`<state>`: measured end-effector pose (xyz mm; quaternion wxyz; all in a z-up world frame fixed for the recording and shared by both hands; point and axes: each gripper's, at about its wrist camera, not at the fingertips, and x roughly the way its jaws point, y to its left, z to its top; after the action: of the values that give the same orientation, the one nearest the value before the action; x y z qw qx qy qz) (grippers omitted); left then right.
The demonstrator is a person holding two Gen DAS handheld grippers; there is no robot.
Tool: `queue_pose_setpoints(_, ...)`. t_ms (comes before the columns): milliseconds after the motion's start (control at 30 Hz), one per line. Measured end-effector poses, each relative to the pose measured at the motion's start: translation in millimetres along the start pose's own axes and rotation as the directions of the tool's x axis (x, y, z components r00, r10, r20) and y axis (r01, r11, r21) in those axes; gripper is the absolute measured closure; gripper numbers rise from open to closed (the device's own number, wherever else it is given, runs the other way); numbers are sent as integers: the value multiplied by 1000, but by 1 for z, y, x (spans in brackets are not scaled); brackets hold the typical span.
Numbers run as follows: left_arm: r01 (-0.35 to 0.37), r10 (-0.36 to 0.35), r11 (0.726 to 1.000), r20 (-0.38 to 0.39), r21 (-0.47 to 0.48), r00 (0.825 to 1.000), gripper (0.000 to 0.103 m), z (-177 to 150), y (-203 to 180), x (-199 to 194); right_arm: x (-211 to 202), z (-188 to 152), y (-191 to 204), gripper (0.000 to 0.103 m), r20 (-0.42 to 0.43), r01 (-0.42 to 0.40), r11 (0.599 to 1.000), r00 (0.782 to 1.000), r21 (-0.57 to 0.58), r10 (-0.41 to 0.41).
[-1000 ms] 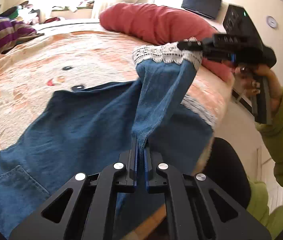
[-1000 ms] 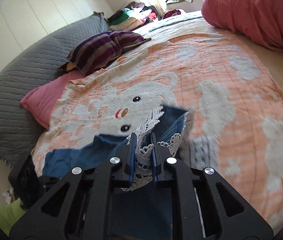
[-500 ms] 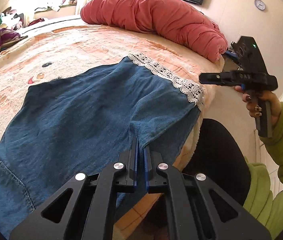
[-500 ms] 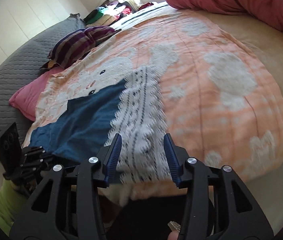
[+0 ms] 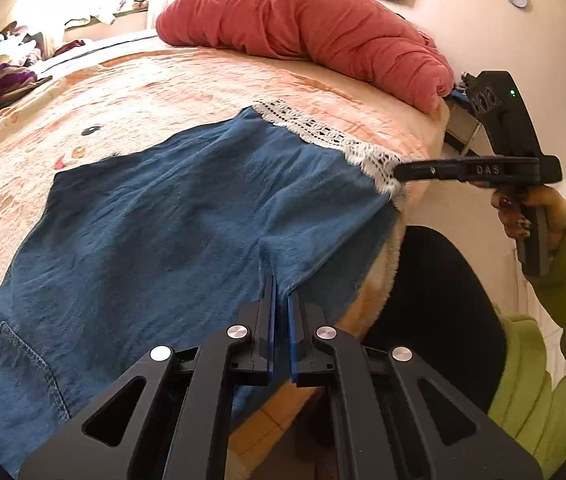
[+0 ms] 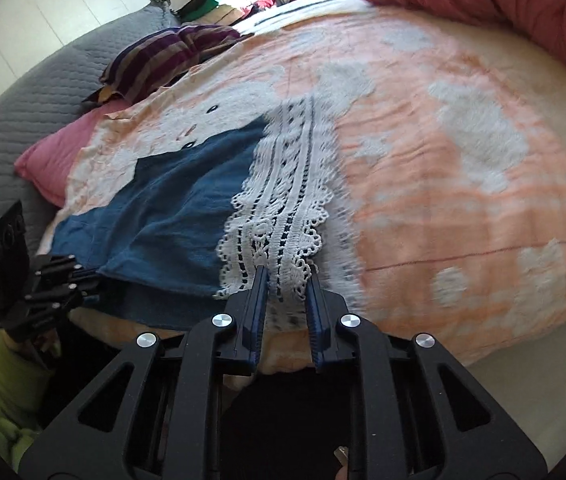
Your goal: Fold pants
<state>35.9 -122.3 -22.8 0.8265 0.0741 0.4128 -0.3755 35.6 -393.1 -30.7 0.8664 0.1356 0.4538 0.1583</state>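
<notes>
Blue denim pants (image 5: 171, 216) with a white lace hem (image 5: 323, 132) lie spread on the bed. My left gripper (image 5: 281, 288) is shut on the pants' near edge at the bed's side. My right gripper (image 6: 286, 276) is partly open, its fingers on either side of the lace hem's (image 6: 283, 200) near corner without pinching it. It also shows in the left wrist view (image 5: 401, 170), its tip at the hem's corner. The left gripper shows in the right wrist view (image 6: 83, 276) at the denim's edge (image 6: 171, 208).
The bed has an orange and white blanket (image 6: 463, 152). A rolled red duvet (image 5: 323, 32) lies along the far side. A striped cushion (image 6: 163, 56), a pink pillow (image 6: 43, 160) and a grey quilted headboard (image 6: 15, 112) are at the head end.
My right gripper let go of the lace hem after laying the leg flat over the pants, then came back to the hem's corner with narrower jaws. My left gripper stayed shut on the denim edge.
</notes>
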Motion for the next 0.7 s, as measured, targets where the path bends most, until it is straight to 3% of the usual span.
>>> queue_pose_setpoints(67,27,-27,1000,-19,7,999,99,-1,-3,3,-9,1,-5,92,9,18,1000,1000,-10,-18)
queue_pose_setpoints(267,13,-6,997,-99,70,995,99,-10,-14,21,5,-9,-20,94,-54,83,996,995,-20,-84)
queue_pose_setpoints(467,24,-17,998,-101,61,995,95,-9,-8,20,-23,-8,-10,84,37,114,992,993,-58,-112)
queue_pose_setpoints(533,40,-35,998,-102,54,994,88,-8,-8,17,-34,-7,3,80,70,94,989,994,-110,-87)
queue_pose_setpoints(600,57,-52,997,-100,50,994,69,-8,-10,14,-36,-9,27,76,79,77,974,995,-211,-61)
queue_pose_setpoints(700,66,-63,997,-60,33,996,55,-4,-6,-4,-25,-10,55,70,43,21,955,999,-295,-8)
